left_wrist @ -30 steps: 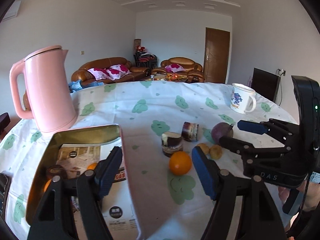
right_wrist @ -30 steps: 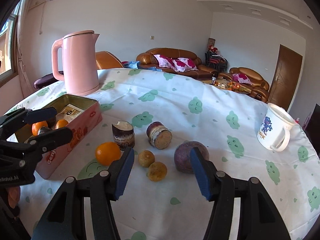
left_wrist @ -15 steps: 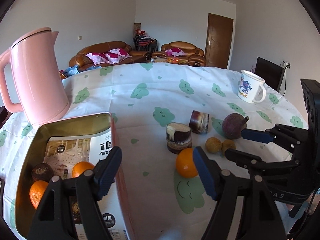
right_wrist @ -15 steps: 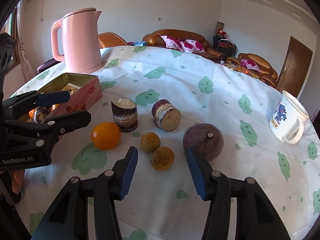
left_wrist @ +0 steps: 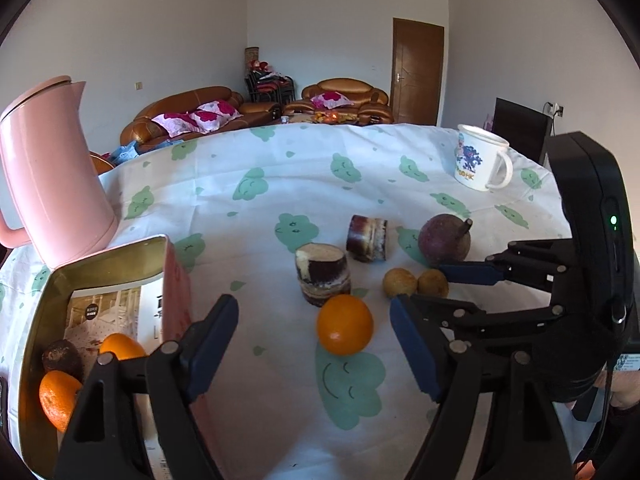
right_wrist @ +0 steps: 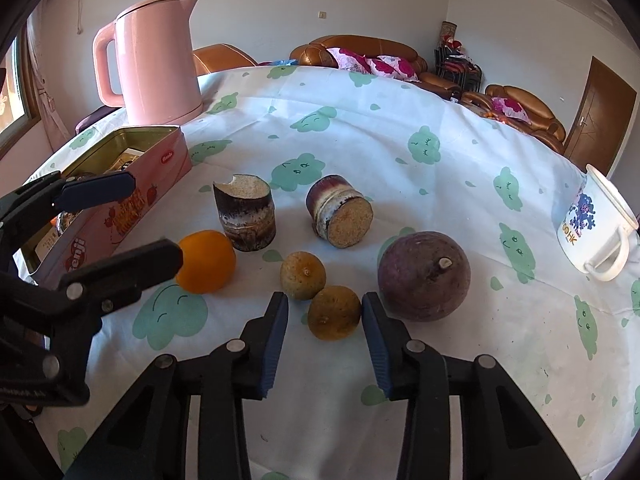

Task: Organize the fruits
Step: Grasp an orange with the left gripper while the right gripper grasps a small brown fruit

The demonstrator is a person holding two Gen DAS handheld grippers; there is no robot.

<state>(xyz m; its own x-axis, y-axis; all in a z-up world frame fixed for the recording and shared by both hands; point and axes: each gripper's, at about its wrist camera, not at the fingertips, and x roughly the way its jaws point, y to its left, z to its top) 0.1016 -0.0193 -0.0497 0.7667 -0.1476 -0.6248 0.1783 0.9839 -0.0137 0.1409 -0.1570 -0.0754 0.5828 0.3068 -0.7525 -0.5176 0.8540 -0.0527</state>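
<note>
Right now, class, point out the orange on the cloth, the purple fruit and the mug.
orange (right_wrist: 206,262), right wrist view, middle of its peel.
purple fruit (right_wrist: 424,276), right wrist view, skin beside the stem.
mug (left_wrist: 476,164), left wrist view, printed side wall.

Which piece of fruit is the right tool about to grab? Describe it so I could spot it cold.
Start at the big round purple fruit on the cloud-print tablecloth. Just left of it lie two small brownish-yellow round fruits; the target is the nearer one, between the closing blue pads of the right tool. Its twin lies farther back, outside them.
</note>
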